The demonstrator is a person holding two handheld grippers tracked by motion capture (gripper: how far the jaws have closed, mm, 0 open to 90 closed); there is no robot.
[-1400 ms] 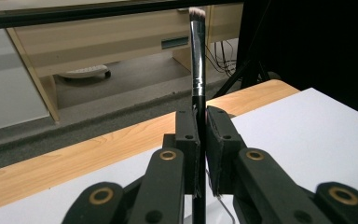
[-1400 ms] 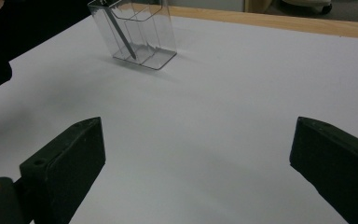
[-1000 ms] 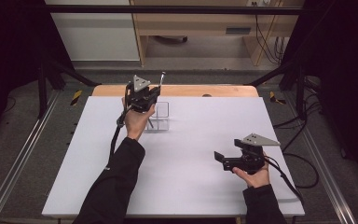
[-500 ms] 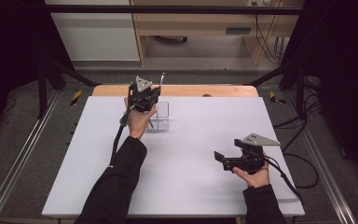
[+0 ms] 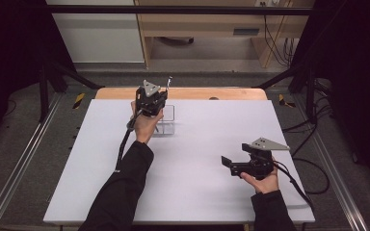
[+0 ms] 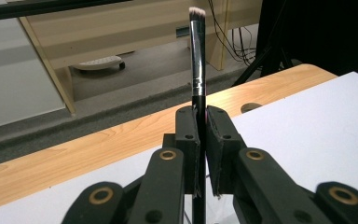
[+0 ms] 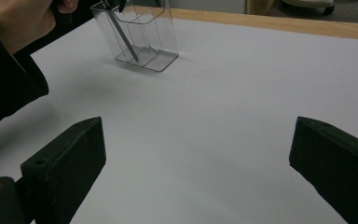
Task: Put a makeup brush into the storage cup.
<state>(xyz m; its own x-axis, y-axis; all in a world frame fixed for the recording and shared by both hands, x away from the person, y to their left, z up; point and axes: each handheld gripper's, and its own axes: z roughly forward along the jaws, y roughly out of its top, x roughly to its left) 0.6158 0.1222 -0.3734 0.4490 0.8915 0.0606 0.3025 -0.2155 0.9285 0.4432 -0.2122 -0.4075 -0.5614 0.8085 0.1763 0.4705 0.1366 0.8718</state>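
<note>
The makeup brush (image 6: 197, 70) stands nearly upright, bristle tip up and handle end down inside the clear holder (image 5: 166, 119) near the table's (image 5: 212, 144) far edge. It is slim, with a black handle, silver ferrule and pale tip. The left gripper (image 6: 200, 126) stays clamped on it in much the same place, while the right gripper (image 7: 200, 163) stays wide and empty.

text: none legible | labels: none | brands: none | numbers: none | signs: none
</note>
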